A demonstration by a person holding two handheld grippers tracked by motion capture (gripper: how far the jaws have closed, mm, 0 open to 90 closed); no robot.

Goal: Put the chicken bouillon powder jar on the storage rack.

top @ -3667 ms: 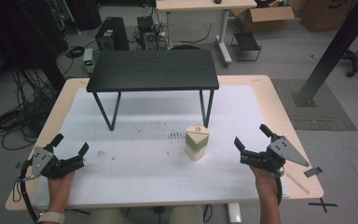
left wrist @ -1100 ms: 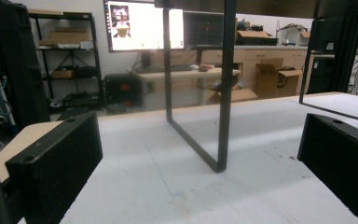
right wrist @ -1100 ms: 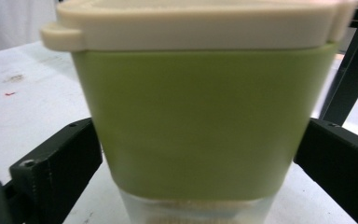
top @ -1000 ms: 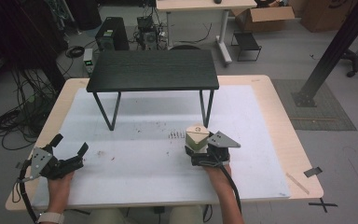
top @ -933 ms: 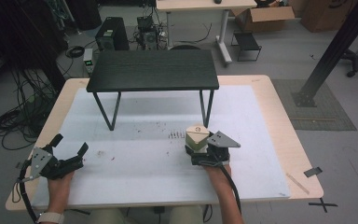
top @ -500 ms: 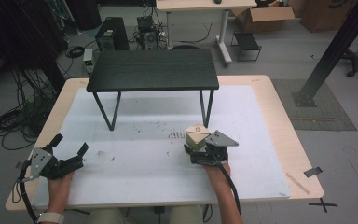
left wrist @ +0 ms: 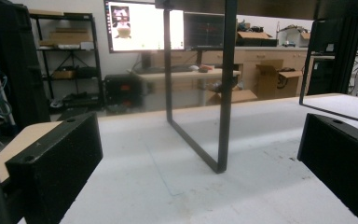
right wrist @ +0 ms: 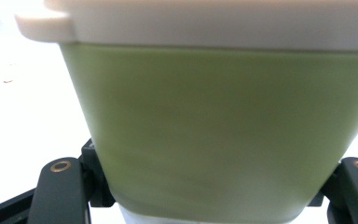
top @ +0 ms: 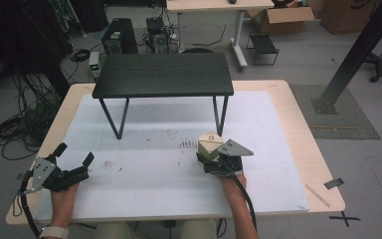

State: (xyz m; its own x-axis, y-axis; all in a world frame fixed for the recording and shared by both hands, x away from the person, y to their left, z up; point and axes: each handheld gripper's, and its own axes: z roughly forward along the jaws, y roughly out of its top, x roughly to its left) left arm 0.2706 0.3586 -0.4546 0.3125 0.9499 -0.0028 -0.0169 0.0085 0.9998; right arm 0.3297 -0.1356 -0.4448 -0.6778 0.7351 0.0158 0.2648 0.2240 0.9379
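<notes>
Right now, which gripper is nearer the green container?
Right. The right gripper is closed on the green container; the left gripper sits open, far across the table.

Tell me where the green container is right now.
In the high view the container sits right of the table's centre, in front of the black stand's right legs, clamped in the right gripper.

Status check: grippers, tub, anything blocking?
Right gripper jaws just closed on the green tub. Left gripper open, empty. Tub on the table, black stand behind it, nothing blocking.
</notes>
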